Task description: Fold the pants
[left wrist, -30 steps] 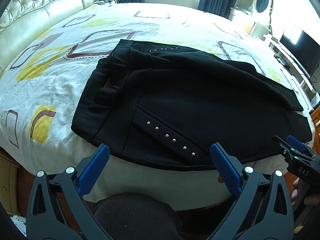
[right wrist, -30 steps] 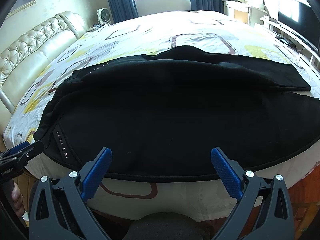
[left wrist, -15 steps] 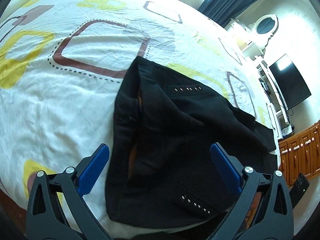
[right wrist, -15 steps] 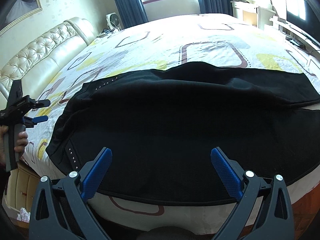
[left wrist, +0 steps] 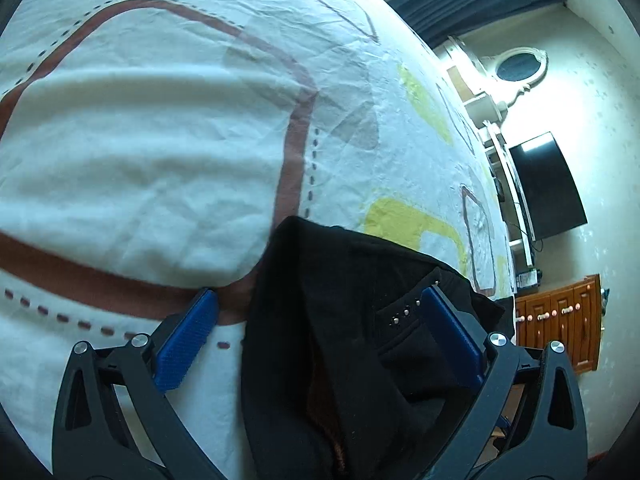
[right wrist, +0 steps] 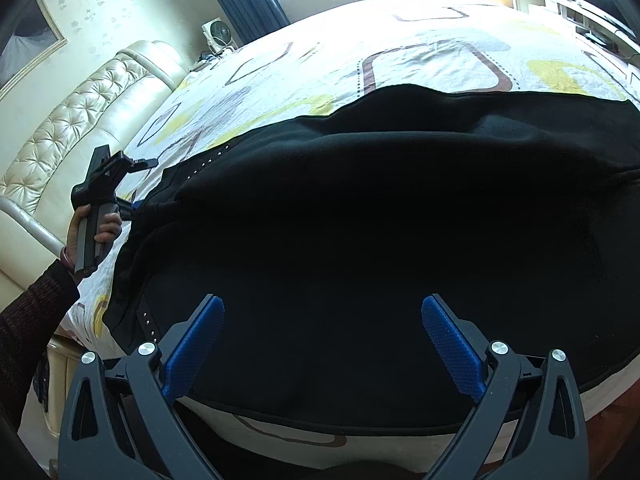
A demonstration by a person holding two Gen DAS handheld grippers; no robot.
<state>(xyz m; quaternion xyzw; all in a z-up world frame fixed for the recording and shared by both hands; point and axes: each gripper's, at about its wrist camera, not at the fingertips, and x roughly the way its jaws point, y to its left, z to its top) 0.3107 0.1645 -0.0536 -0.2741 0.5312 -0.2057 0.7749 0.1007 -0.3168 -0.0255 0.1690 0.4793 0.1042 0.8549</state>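
Black pants [right wrist: 380, 240] with small metal studs lie spread across the bed, reaching its near edge. In the left wrist view their waist corner [left wrist: 340, 320] sits between the blue pads of my left gripper [left wrist: 320, 300], which is open and low over the cloth. My right gripper [right wrist: 322, 308] is open above the pants' middle, holding nothing. The right wrist view also shows the left gripper [right wrist: 130, 196] at the waist end on the left, held by a hand.
The bed has a white sheet [left wrist: 160, 140] with brown and yellow shapes. A tufted cream headboard [right wrist: 80, 120] stands at left. On the right side are a dark TV [left wrist: 548, 188], a wooden cabinet [left wrist: 560, 320] and a white dresser with an oval mirror [left wrist: 516, 68].
My left gripper has swung from the bed's near edge up over the sheet and down onto the pants' waist corner. The right gripper moved slightly forward over the pants.
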